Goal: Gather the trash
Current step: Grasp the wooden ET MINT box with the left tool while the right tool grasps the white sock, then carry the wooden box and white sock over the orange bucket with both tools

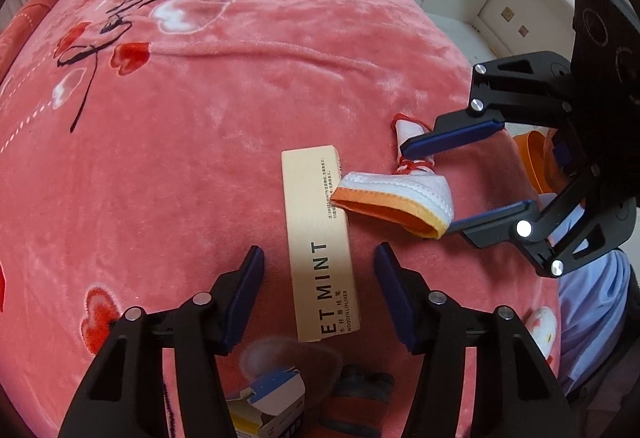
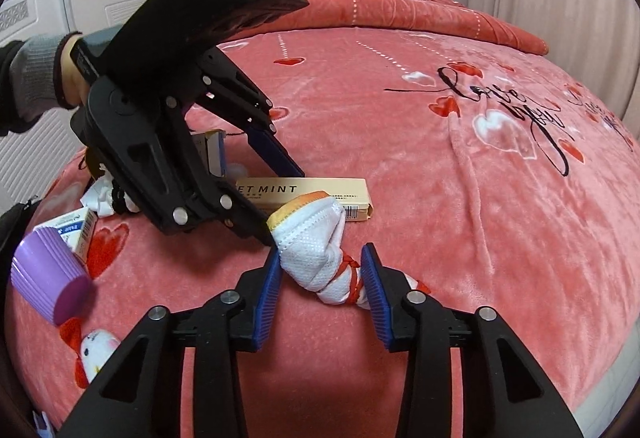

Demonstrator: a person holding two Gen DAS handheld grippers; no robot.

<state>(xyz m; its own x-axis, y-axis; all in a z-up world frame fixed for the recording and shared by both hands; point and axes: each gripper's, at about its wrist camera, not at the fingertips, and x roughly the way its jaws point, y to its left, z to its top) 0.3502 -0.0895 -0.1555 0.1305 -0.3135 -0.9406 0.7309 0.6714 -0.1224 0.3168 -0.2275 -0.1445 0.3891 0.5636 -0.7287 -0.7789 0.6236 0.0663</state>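
The right hand-held gripper (image 2: 322, 288) has its 2 blue-padded fingers spread on either side of a crumpled white face mask (image 2: 316, 258), bound with its red ear loops. The pads sit just beside the bundle, and whether they already press it cannot be told; the jaws look released rather than clenched, likely lined up to close on the mask as a piece of trash.

The left hand-held gripper (image 1: 320, 286) is also released, its fingers wide apart and straddling the near end of a long beige carton (image 1: 320, 242) printed "ET MINT" and "wooden lipliner". It hovers around the carton without clear contact, probably to pick it up next.

The mask lies on the pink heart-patterned blanket (image 2: 460, 198) of the bed, just in front of the carton, with its orange-edged end overlapping the carton's far edge. That overlap may make the 2 items drag each other if lifted.

Left of the carton in the right wrist view are a purple ribbed cup (image 2: 50, 278) on its side, a small blue-and-white box (image 2: 74, 228) and a knotted white cloth (image 2: 100, 198), all partly hidden by the left tool's black frame. An open blue box (image 1: 272, 398) is cut off at the left wrist view's bottom edge. An orange container (image 1: 532, 158) beyond the bed edge is mostly hidden; whether it is the trash bin is unclear.
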